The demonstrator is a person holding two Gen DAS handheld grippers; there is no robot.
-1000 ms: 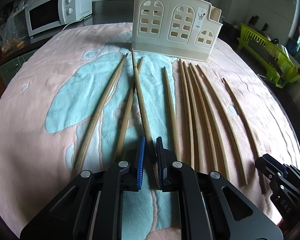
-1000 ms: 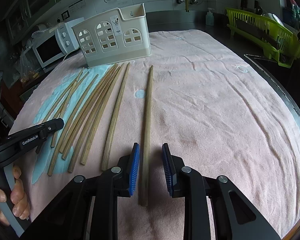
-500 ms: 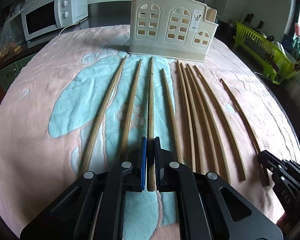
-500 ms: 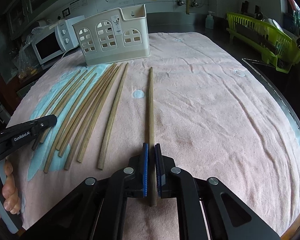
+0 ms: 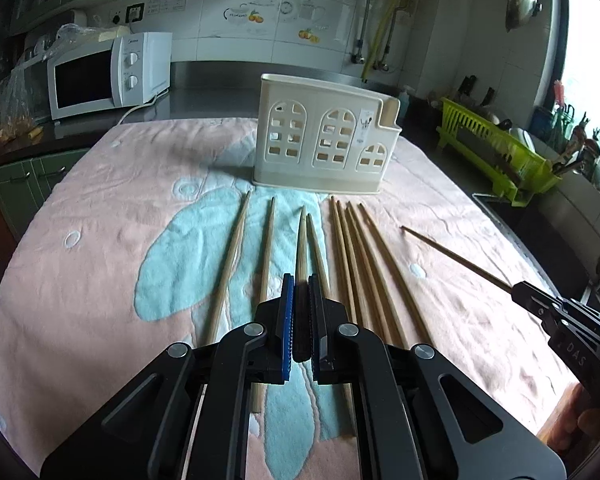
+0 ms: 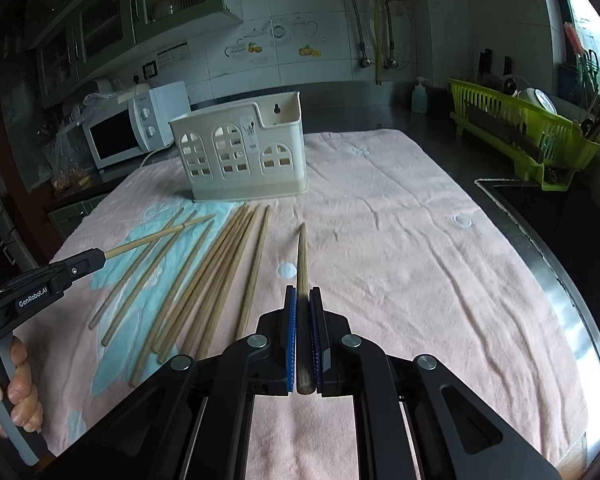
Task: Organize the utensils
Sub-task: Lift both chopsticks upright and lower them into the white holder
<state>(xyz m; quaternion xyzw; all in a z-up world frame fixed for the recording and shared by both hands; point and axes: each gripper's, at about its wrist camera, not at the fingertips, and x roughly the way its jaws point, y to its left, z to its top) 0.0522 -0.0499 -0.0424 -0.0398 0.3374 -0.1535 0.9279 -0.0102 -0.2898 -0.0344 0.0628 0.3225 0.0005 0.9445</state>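
Several wooden chopsticks (image 5: pixel 352 252) lie side by side on a pink and blue towel (image 5: pixel 100 240). My left gripper (image 5: pixel 300 284) is shut on one chopstick (image 5: pixel 301 240), lifted off the towel and pointing toward the cream utensil holder (image 5: pixel 324 140). My right gripper (image 6: pixel 302 296) is shut on another chopstick (image 6: pixel 301 256), also raised, tip aimed at the holder (image 6: pixel 240 152). In the left wrist view the right gripper's body (image 5: pixel 560 320) shows at the right with its chopstick (image 5: pixel 456 256) sticking out. In the right wrist view the left gripper's body (image 6: pixel 40 280) holds its chopstick (image 6: pixel 160 234) above the row (image 6: pixel 220 272).
A white microwave (image 5: pixel 104 76) stands at the back left on the counter. A green dish rack (image 5: pixel 496 152) sits at the right, past the towel's edge, beside a sink (image 6: pixel 560 216). A person's fingers (image 6: pixel 20 380) wrap the left gripper's handle.
Both grippers shut on a chopstick each, then rose with them off the towel. The held chopsticks now point up toward the holder.
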